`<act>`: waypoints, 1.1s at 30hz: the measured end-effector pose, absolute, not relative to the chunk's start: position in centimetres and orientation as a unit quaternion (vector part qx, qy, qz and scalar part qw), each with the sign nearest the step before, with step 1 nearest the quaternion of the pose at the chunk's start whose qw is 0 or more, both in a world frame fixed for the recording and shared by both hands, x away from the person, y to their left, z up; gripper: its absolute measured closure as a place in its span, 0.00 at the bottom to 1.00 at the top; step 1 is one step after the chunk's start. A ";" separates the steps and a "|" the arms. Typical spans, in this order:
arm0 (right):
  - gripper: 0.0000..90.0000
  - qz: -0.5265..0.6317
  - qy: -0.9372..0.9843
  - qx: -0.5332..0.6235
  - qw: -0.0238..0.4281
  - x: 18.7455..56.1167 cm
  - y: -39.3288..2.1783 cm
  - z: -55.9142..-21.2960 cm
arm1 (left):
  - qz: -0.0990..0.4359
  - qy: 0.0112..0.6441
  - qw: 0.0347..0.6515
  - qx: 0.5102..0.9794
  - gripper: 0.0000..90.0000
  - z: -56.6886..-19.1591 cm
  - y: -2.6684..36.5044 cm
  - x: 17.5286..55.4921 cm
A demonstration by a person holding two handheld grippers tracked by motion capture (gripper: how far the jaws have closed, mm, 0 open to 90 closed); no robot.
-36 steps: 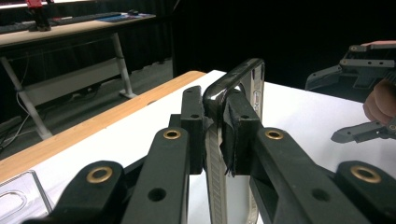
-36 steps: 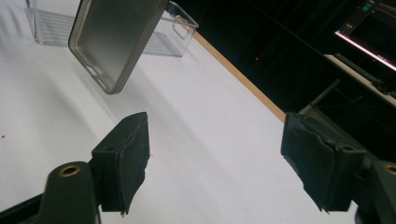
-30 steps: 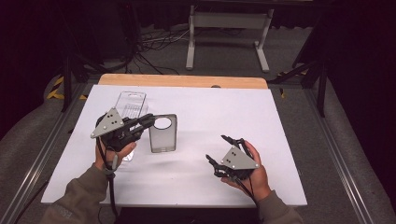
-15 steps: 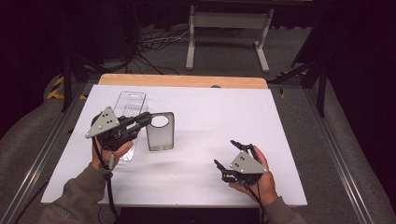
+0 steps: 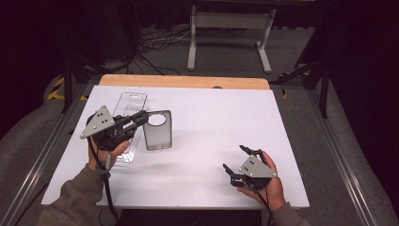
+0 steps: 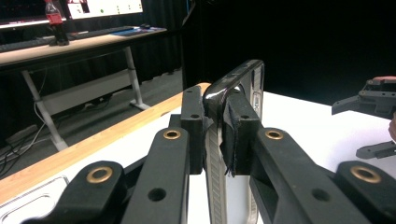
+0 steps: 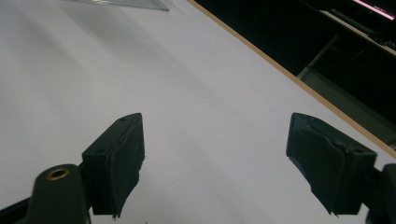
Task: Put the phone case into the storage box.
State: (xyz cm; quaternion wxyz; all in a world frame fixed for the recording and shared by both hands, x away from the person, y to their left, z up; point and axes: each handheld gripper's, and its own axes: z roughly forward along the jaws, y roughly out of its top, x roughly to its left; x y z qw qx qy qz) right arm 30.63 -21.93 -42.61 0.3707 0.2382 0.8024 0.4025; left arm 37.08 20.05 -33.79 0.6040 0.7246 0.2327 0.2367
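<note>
— Clear plastic first, at the far left: the empty packaging tray (image 5: 128,123) lies flat on the white table (image 5: 211,127); its near end sits under the left gripper (image 5: 141,117); and that gripper's jaws are pinched on what?

— On the phone case (image 5: 157,130), a dark smoky shell with a round camera cut-out near its top; in the left gripper view the pads (image 6: 239,135) press its rim from both sides, so the phone case (image 6: 236,93) stands on edge between them, just right of the tray; whether its lower edge rests on the table I cannot tell.

— So which step is this, by your reading?

— I judge the case is out of its tray and held up for the other hand; further right the table is bare, and near the front edge the right gripper (image 5: 235,160) hovers low, well apart from the case; its jaws are spread wide with nothing between them, as the right gripper view shows over bare white surface.

— And the next move?

— Probably bringing the right gripper across to the case's free edge; it would need to line up with that thin rim before closing, while the left keeps its pinch firm, since smooth plastic could slip or twist.
</note>
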 end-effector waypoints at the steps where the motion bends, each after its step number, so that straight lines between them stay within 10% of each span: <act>1: 0.22 0.403 0.802 0.238 0.371 30.6 -21.9 -42.6 | 0.237 0.233 0.604 0.725 0.89 -33.8 20.1 37.1; 33: 0.22 0.409 0.797 0.260 0.360 31.1 -22.7 -43.0 | 0.258 0.254 0.615 0.701 0.89 -32.8 23.6 37.9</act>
